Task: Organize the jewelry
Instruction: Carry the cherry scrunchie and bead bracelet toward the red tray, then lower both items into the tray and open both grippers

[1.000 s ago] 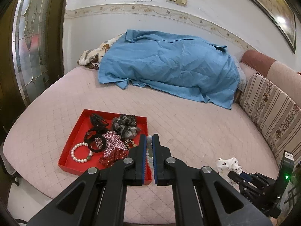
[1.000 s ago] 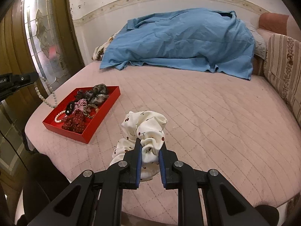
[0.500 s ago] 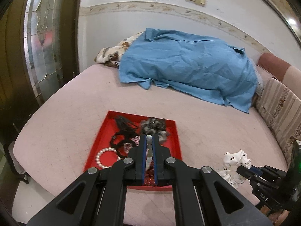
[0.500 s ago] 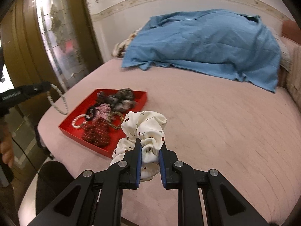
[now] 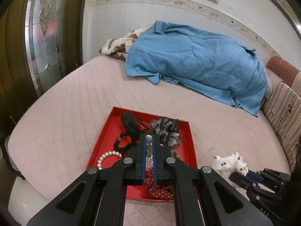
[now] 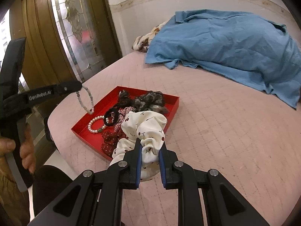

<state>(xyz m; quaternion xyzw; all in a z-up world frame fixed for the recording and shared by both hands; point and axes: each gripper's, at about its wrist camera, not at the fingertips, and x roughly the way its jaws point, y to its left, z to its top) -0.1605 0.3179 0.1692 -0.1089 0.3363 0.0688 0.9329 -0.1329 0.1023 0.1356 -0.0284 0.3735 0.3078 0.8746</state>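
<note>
Left hand-held gripper (image 5: 149,143) clamps a bead bracelet (image 6: 85,99) above the red tray's (image 5: 105,130) edge.

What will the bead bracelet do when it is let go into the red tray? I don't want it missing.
The bead bracelet hangs as a slack loop from the shut left tool, so it is probably floppy and may swing. Its round beads could roll a little, though the red tray has raised walls that should keep them in.

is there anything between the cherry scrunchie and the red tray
Nothing visible blocks it. The right gripper holds the cherry scrunchie near the red tray, whose near half already holds other hair ties.
</note>
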